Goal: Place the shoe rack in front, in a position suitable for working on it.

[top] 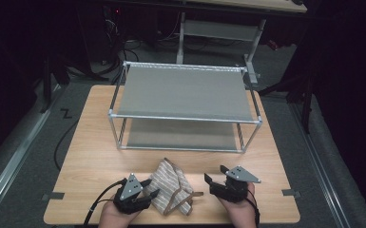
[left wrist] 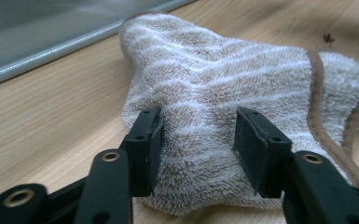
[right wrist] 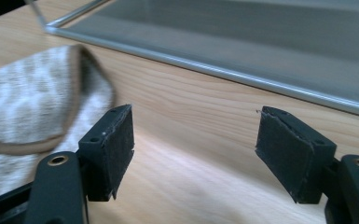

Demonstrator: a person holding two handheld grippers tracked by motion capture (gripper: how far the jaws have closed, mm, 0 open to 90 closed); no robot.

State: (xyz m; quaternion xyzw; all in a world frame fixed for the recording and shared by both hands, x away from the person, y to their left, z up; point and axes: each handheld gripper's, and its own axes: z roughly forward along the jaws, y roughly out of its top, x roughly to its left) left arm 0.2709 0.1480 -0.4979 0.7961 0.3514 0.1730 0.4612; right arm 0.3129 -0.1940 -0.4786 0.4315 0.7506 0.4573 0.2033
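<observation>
Black jaws of the left gripper (left wrist: 198, 140) rise at the bottom of the left gripper view, standing apart on either side of a fold of the towel (left wrist: 224, 84). The fold lies between the pads; whether they press on it is hard to tell, though a slim gap shows beside the right pad. That close view gives the towel's terry pile, pale stripes and brown edging, which the high view shows as a small crumpled heap (top: 171, 187) on the table (top: 90, 142) near its front edge, between the two grippers.

From above, the left gripper (top: 148, 189) touches the towel's left side, while the right gripper (top: 215, 178) sits just beside it, apart from the cloth. In the right gripper view its jaws (right wrist: 193, 135) gape wide with bare wood between them, the towel (right wrist: 32, 102) blurred at left.

Behind stands a metal-framed rack (top: 183, 92) with two grey shelves; the gripper views cut it off to a rail and grey panel. Both hands are cropped by the bottom edge.
</observation>
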